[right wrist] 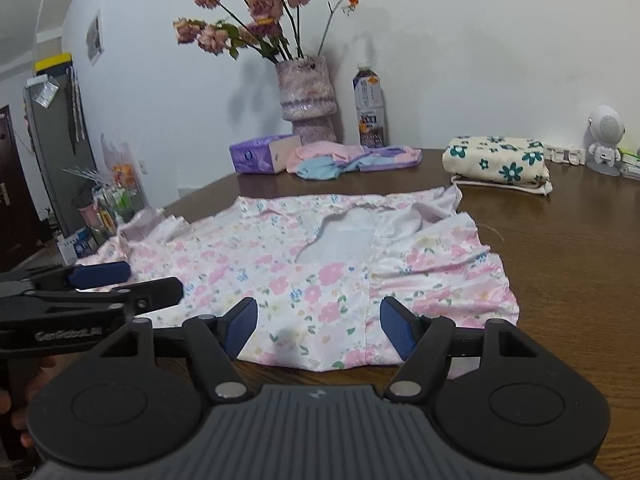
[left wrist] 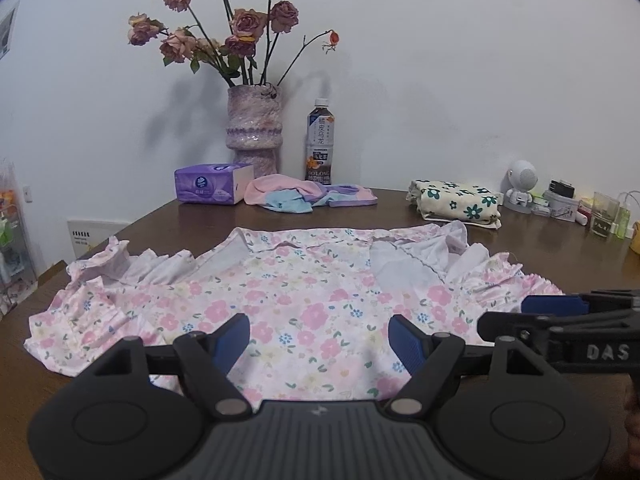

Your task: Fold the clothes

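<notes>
Both wrist cameras are looking low across the near table edge (left wrist: 552, 264), sharing the dress (left wrist: 304, 304), vase (right wrist: 308, 96) and far wall.

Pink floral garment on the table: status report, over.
Left hand-held gripper open, right hand-held gripper open. Pink floral garment spread flat on brown wooden table, not gripped. Nothing obstructing.

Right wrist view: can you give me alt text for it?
A pink floral garment lies spread on a brown table, with the open right gripper over its near hem. The left gripper reaches in from the left.
</notes>
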The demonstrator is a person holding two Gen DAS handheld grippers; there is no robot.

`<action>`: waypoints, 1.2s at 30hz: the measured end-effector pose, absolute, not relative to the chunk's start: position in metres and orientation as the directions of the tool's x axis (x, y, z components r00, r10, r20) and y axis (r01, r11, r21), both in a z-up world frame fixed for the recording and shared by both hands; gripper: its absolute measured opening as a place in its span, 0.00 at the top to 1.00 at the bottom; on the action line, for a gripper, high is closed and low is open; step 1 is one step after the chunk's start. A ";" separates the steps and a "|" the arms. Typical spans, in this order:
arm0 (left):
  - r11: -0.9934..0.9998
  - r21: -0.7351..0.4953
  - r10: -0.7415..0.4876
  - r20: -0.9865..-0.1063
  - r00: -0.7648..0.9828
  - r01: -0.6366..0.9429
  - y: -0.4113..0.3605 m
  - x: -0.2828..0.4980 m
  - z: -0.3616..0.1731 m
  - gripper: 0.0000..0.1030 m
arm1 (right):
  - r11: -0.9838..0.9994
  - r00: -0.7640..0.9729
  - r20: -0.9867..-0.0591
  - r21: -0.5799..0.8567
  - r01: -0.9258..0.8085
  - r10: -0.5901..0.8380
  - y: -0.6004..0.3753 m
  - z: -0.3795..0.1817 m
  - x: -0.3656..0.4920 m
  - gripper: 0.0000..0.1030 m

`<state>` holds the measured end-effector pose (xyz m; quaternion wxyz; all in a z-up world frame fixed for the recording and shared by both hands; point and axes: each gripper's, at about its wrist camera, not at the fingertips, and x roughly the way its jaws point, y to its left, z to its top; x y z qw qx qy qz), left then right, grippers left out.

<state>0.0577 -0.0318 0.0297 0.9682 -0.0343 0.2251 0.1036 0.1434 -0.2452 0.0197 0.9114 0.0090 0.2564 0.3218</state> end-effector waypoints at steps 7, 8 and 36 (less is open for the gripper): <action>0.973 -0.032 0.193 -0.431 0.882 -0.229 -0.040 0.068 0.043 0.27 | 0.782 0.640 -0.481 0.181 -0.596 0.599 -0.258 0.025 0.155 0.32; 0.973 -0.029 0.194 -0.432 0.881 -0.229 -0.041 0.070 0.044 0.27 | 0.782 0.636 -0.485 0.183 -0.596 0.599 -0.258 0.025 0.157 0.32; 1.000 0.000 0.015 -0.502 0.865 -0.017 0.029 0.097 0.075 0.27 | 0.821 0.654 -0.566 0.071 -0.567 0.501 -0.211 0.043 0.184 0.32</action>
